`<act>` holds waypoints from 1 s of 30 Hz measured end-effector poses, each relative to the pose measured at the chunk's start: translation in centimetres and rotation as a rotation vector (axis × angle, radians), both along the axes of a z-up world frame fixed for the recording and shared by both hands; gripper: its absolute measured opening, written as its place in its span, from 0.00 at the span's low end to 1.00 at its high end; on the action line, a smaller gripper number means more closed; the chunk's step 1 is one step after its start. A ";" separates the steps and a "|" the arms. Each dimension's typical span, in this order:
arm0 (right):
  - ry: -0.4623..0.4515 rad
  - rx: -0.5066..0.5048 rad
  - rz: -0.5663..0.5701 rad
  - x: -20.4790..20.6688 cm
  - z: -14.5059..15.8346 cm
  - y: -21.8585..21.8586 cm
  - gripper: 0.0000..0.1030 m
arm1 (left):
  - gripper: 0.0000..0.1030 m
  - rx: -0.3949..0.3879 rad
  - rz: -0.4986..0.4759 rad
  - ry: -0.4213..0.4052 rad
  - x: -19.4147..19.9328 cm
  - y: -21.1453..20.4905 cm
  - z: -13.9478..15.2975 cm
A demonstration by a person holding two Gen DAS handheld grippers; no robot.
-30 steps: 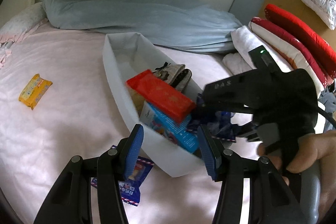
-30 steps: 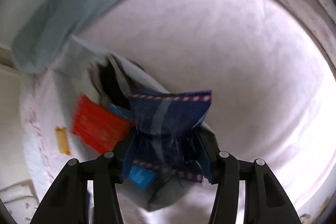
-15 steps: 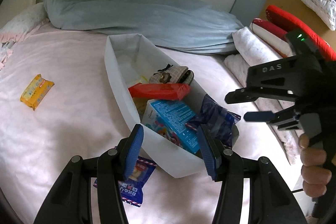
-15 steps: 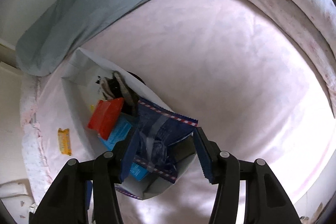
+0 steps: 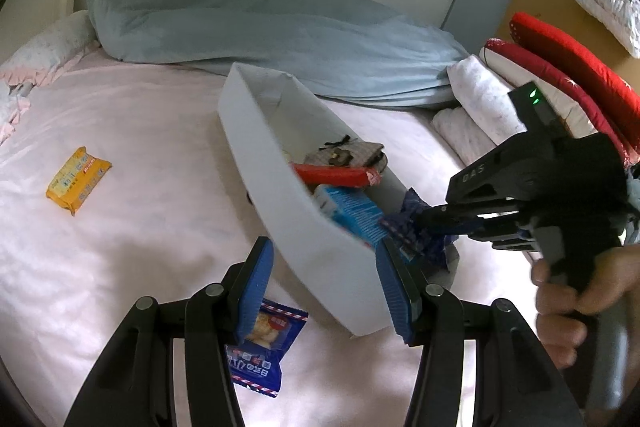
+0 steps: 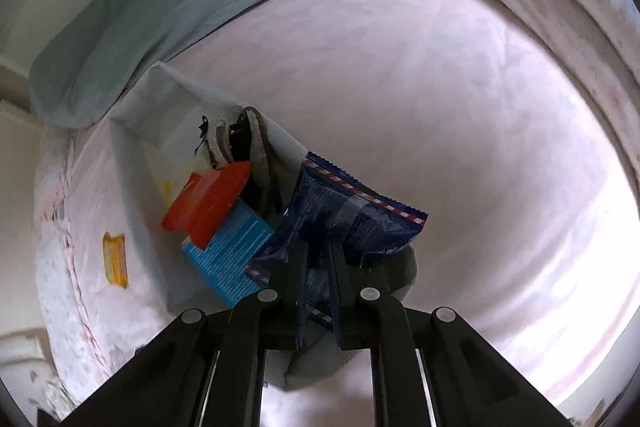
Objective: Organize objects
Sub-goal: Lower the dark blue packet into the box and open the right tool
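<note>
A long white box (image 5: 256, 131) lies on the pink bed and holds a red packet (image 5: 332, 175), a light blue carton (image 5: 352, 211) and a small patterned pouch (image 5: 344, 155). My right gripper (image 6: 318, 247) is shut on a dark blue snack packet (image 6: 360, 223) at the box's near right corner; the left wrist view shows its tips (image 5: 424, 221) there. My left gripper (image 5: 324, 279) hangs open over the box's near end, and the pads show no press on it. Another blue snack packet (image 5: 264, 351) lies under its left finger. A yellow packet (image 5: 78, 181) rests far left.
A grey-blue duvet (image 5: 260, 35) runs along the wall behind the box. Rolled white bedding (image 5: 480, 95) and red-and-white cushions (image 5: 560, 59) stack at the right. A hand (image 5: 568, 311) holds the right gripper's handle.
The right gripper's jaws stood open around the dark blue packet half a second ago and have now closed on it. The red packet has dropped lower in the box. My left gripper stayed put.
</note>
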State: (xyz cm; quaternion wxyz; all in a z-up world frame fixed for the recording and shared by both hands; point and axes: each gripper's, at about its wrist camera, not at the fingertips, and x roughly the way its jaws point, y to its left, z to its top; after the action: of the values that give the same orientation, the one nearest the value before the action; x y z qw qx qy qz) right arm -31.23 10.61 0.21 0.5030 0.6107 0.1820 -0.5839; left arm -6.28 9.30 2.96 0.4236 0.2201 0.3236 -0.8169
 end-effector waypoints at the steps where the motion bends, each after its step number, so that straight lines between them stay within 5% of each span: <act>1: -0.002 0.003 -0.009 -0.4 -0.3 -0.1 0.10 | 0.50 0.000 -0.001 0.000 -0.1 0.0 0.0; 6: -0.025 0.026 -0.034 -1.7 -1.5 0.0 0.11 | 0.50 -0.005 -0.010 -0.005 -0.5 0.0 0.0; 12: -0.036 0.011 0.074 -0.9 -0.2 0.5 0.15 | 0.50 0.006 -0.020 -0.007 -1.1 0.0 -0.4; 18: -0.205 0.008 0.210 2.2 -1.0 -1.5 0.15 | 0.50 0.019 -0.021 -0.034 -1.9 -0.2 -1.2; 23: -0.238 0.059 0.086 1.0 -3.5 -2.5 0.09 | 0.50 0.021 -0.019 -0.070 -2.1 -0.2 -1.6; 30: -0.151 -0.073 0.035 -1.7 1.5 -0.4 0.15 | 0.50 0.018 -0.001 -0.059 -1.4 -0.4 -1.3</act>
State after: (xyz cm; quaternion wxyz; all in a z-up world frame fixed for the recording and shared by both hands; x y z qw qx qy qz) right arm -32.94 10.17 1.70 0.5474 0.6310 0.1330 -0.5334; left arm -7.65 8.92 1.64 0.4303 0.2480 0.3183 -0.8075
